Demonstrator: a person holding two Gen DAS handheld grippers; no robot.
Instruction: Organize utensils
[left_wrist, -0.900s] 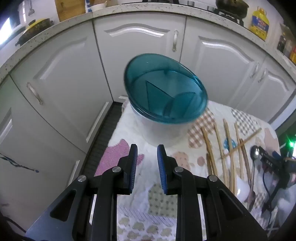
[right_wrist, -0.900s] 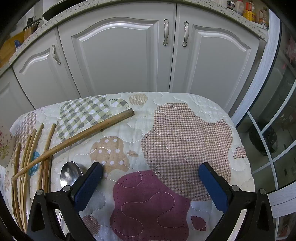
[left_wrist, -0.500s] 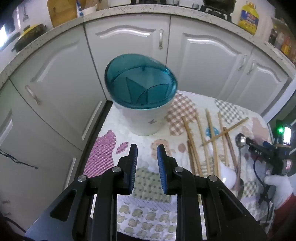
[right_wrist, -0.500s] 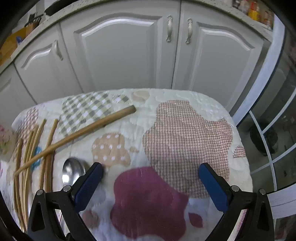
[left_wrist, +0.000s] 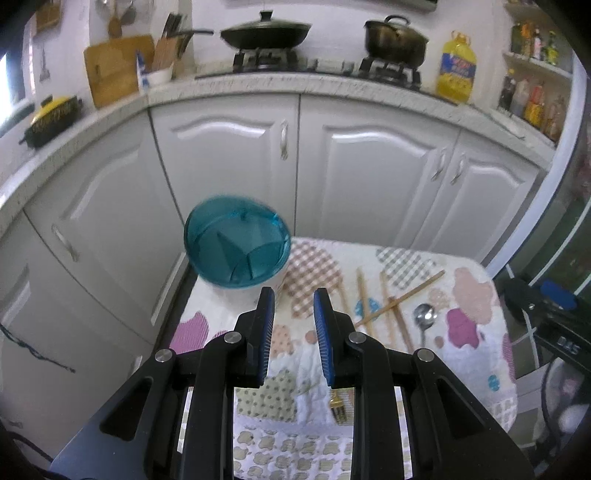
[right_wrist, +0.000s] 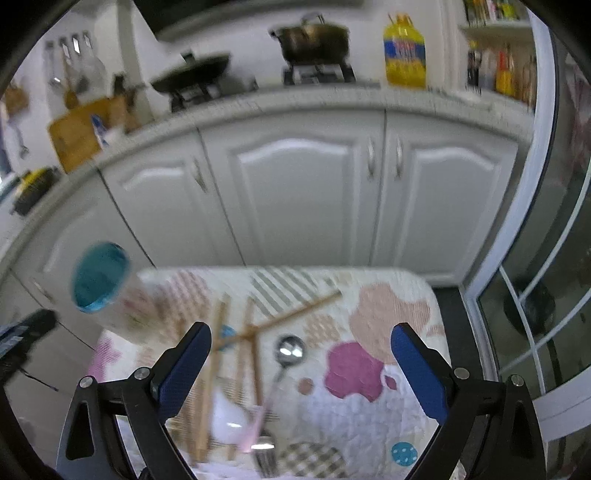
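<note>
I am looking down along both grippers at a small table covered by a quilted patchwork cloth (left_wrist: 476, 288), set in front of white kitchen cabinets (left_wrist: 376, 177).

My left gripper (left_wrist: 291, 325) hangs over the near left part of the cloth. Its 2 blue-padded jaws stand a narrow gap apart with nothing between them, so it is released and empty.

My right gripper (right_wrist: 299, 362) has its jaws spread wide, also empty, over the middle of the cloth. This view is blurred.

The utensil holder (left_wrist: 236, 247), a white tub with a teal divided insert, stands at the far left corner of the table. I cannot see any utensil inside it.

The utensils lie loose on the cloth to its right. Several wooden chopsticks (left_wrist: 364, 301) run roughly from far edge to near edge, side by side, and 1 longer chopstick (left_wrist: 410, 295) lies slantwise across them, its end pointing to the far right corner. A metal spoon (left_wrist: 424, 317) lies just right of the chopsticks, bowl toward the far edge. In the right view a white spoon (right_wrist: 229, 417) lies near the front edge beside the metal spoon's handle, too blurred for detail. A gold fork (left_wrist: 339, 404) shows near the front edge, partly hidden behind my left gripper.

On the worktop behind sit a wok (left_wrist: 266, 31), a pot (left_wrist: 395, 37) and a yellow oil bottle (left_wrist: 456, 70).
</note>
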